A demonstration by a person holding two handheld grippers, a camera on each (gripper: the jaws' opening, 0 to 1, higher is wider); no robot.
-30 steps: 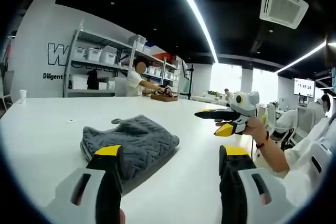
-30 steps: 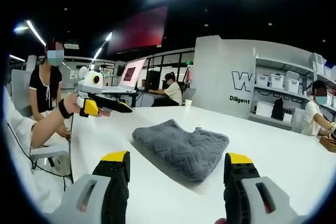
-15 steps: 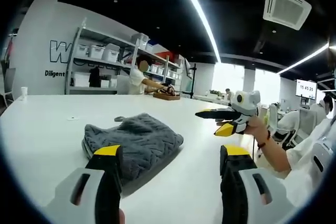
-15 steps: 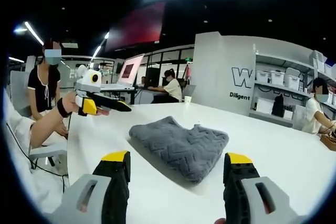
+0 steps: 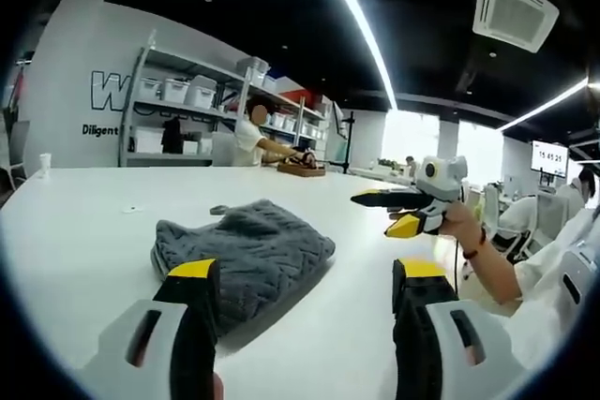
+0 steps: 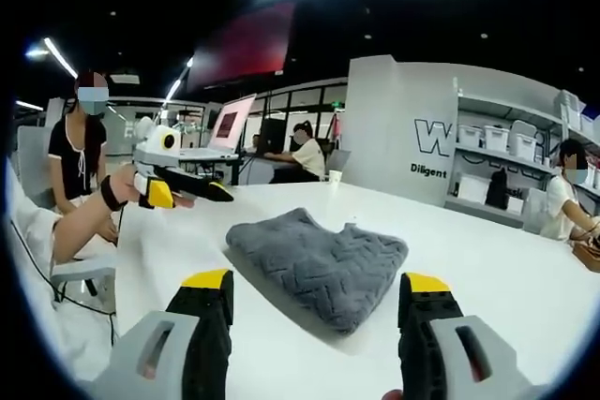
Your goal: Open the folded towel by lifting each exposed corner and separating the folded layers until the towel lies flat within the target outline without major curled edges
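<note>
The job had not really begun. The grey towel was still folded into a thick, lumpy pad on the white desk, and no corner had been lifted. No outline on the desk could be made out. All the opening and flattening was still to do.

Going left to right in the left gripper view, the towel lay toward the left, back from the near edge of the desk. The left gripper was in the middle, with its jaws wide apart and nothing between them. One jaw tip covered the towel's near edge, but it was hard to tell if it touched. On the right, the right gripper hung in the air over the desk in a person's hand.

In the right gripper view, the left gripper was on the left, the towel in the middle, and the right gripper had its jaws spread with nothing held.

Compared with a second before, the towel looked a bit closer in both views. That seemed to be the cameras moving in. The towel's shape looked the same, and both grippers stayed open.
</note>
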